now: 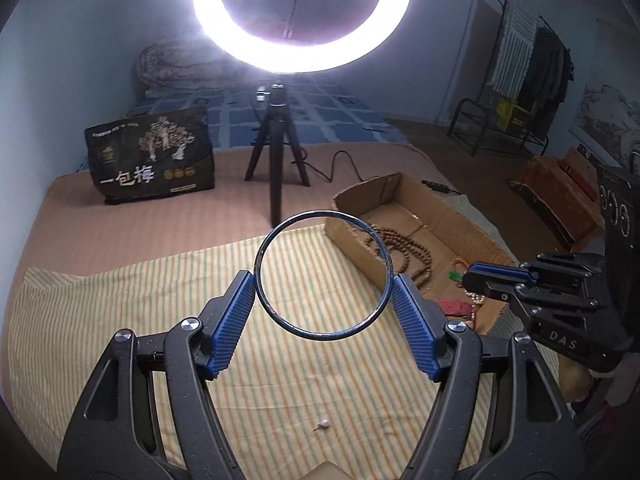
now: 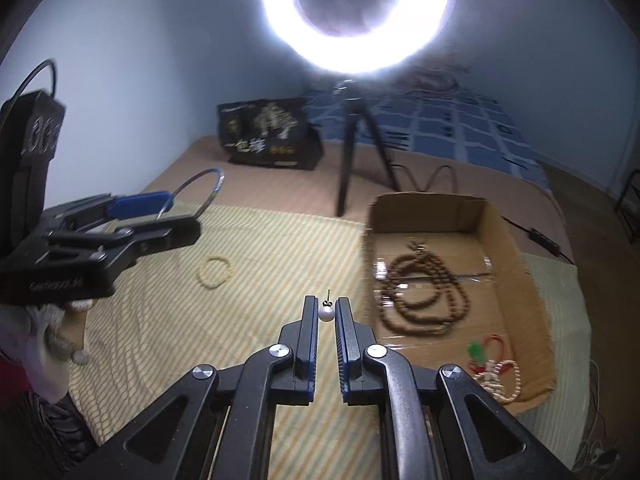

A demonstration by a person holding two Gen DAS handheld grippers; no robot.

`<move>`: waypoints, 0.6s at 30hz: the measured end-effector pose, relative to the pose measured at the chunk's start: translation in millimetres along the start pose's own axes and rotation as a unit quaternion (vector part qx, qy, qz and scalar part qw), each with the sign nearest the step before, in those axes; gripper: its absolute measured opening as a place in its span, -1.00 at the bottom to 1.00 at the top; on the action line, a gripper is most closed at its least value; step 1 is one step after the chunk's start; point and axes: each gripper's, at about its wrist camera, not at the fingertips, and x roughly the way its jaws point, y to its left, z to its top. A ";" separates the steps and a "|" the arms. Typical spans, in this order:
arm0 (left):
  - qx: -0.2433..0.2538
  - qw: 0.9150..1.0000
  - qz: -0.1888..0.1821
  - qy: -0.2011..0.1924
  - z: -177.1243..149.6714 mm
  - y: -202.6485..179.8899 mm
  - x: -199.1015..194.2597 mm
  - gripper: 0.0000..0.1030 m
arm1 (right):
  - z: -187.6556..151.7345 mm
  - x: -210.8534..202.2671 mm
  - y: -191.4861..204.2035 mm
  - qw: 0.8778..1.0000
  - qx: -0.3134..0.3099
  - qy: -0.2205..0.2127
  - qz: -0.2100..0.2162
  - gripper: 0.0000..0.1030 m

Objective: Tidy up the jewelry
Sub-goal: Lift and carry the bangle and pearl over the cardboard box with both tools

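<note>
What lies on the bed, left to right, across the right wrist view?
Left claw holding the bangle → pale bead bracelet on the striped cloth → right claw shut on a pearl earring → cardboard box with brown bead necklace.

The left gripper point(image 1: 323, 280) has its jaws wide apart, clamping something, while the right gripper point(image 2: 326, 310) is pinched nearly closed, both angled downward.

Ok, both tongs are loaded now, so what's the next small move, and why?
Probably carry the right tongs, shut on the pearl earring, rightward over the cardboard box and release there. The wooden bead necklace already lies inside, so the box looks like the collecting place.
</note>
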 end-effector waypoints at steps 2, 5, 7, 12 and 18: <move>0.006 1.000 -0.005 0.000 1.5 -9.9 4.1 0.41 | -0.9 -4.2 -11.0 1.000 0.012 -0.003 -0.008 -0.88; 0.016 1.000 -0.011 0.001 3.3 -22.5 11.4 0.41 | -1.2 -9.0 -27.2 0.999 0.028 -0.006 -0.019 -0.88; 0.019 1.000 -0.015 0.001 4.5 -29.4 15.7 0.41 | -2.0 -11.6 -36.3 0.999 0.038 -0.008 -0.025 -0.88; 0.024 0.999 -0.025 0.002 9.0 -46.2 26.2 0.41 | -5.8 -14.1 -57.3 0.997 0.059 -0.006 -0.041 -0.88; 0.024 0.999 -0.031 0.004 14.9 -59.2 40.7 0.41 | -9.7 -10.8 -79.6 0.995 0.080 0.001 -0.058 -0.88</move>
